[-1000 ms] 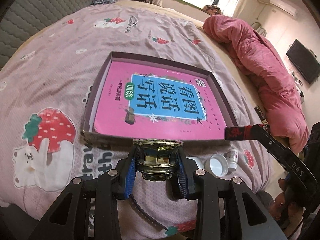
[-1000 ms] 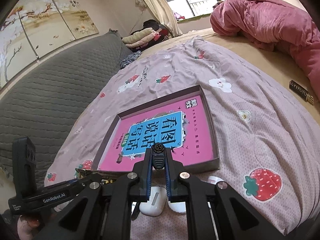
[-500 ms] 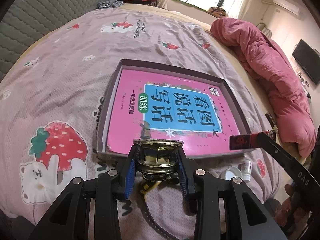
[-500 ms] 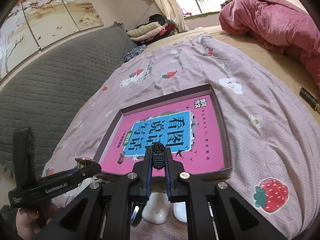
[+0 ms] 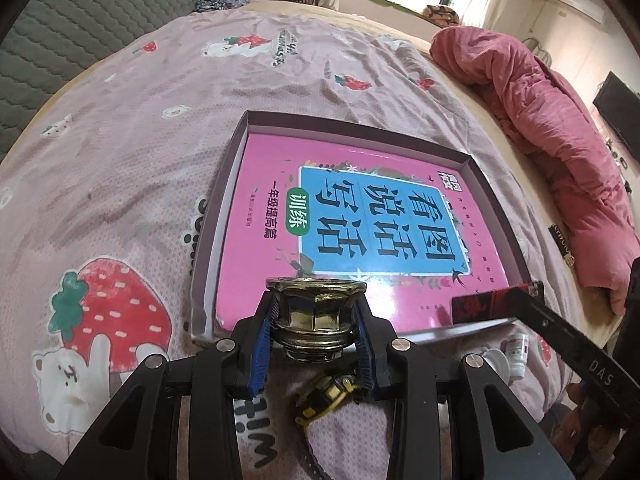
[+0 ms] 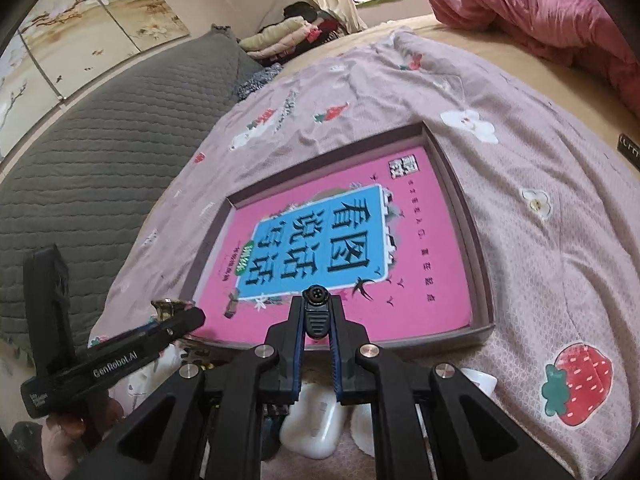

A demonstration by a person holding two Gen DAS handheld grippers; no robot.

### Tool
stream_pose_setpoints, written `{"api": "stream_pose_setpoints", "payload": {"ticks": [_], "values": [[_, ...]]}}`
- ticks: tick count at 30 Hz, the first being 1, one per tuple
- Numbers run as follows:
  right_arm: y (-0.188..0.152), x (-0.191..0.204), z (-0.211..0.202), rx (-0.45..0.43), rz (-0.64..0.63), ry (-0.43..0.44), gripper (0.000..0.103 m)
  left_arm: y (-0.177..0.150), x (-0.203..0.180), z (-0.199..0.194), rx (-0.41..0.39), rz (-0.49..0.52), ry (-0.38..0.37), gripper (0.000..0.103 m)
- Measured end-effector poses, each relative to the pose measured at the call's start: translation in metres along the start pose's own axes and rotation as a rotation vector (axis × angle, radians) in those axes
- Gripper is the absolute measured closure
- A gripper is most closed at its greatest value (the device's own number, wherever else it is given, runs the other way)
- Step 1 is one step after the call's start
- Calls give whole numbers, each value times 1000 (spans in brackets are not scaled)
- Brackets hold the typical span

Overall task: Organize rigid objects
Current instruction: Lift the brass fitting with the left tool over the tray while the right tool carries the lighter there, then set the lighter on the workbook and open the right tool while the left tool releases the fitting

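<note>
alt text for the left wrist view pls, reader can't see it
The left claw grips a large metal nut above the near edge of a shallow box holding a pink book, on a strawberry-print bedsheet. The right claw holds a small red-and-black item at right.

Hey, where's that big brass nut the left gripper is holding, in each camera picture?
Left wrist: brass nut is at bottom centre, clamped in the left gripper.
Right wrist: at left, at the tip of the left gripper.
Shared landmark: the pink book in the tray.
</note>
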State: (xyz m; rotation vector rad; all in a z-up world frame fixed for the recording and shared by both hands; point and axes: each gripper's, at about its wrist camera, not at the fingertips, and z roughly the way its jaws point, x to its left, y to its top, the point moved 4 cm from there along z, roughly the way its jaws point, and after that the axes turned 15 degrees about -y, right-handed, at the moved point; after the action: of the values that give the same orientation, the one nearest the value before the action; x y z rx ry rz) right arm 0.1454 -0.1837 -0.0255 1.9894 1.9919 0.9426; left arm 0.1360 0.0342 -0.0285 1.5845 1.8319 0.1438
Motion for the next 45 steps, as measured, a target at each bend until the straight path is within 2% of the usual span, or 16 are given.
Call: {"api": "stream_pose_setpoints", "payload": {"ticks": [6,18,23,36,45], "values": [[0,-14,3,7,33,-15,90,3,7,10,8,-13,6,66],[1,-34,4,12,45,-98,82,-1,17,18,21,-34,14,66],[1,-34,0,-3,12,-151,80,-2,17,18,21,-36,15,66],[-1,-28,-2,-54,-144,-357,71,-1,19,18,32,-30,33,66],[-2,-27,-4,-63,-151,-358,69,2,21,27,44,-34,53,65]]}}
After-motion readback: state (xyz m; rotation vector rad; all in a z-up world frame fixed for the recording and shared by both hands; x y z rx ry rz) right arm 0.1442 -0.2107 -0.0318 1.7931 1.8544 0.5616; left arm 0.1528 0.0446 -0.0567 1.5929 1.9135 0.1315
